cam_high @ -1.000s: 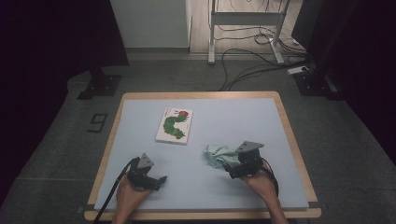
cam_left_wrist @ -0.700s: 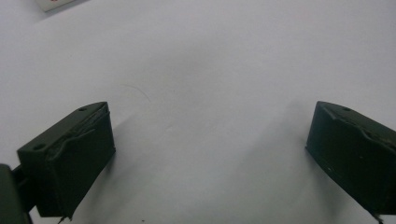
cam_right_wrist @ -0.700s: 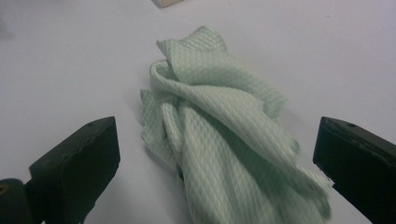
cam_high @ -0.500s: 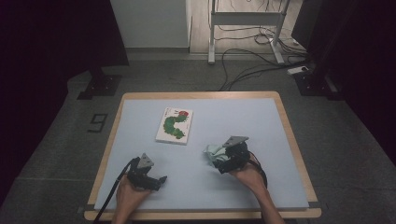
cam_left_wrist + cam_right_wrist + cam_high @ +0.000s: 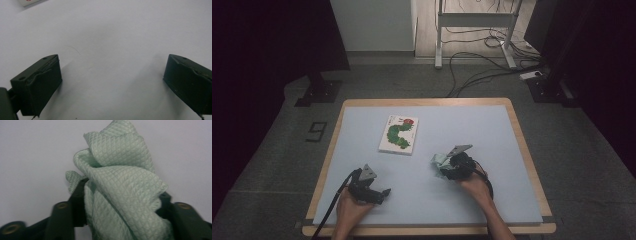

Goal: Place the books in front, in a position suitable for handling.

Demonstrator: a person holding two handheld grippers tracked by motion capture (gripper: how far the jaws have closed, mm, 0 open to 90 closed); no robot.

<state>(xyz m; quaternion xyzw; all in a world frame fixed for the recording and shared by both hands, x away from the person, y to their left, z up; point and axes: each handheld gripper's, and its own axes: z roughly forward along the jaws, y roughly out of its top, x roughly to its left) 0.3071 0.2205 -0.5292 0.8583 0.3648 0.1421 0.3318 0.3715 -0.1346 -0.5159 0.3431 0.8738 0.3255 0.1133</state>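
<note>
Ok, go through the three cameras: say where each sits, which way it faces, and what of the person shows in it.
High view: fixed above the person's side, looking forward and down on the table; both forearms, left gripper and right gripper show.
Left gripper view: rides the left gripper, looking down at bare mat between its open jaws.
Right gripper view: rides the right gripper, looking along jaws that have just been closing on the green cloth.
Shared: the cloth shows in the high and right gripper views; a corner of the book shows in the high and left gripper views.

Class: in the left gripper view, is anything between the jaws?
No: the left gripper stands open over bare table.
</note>
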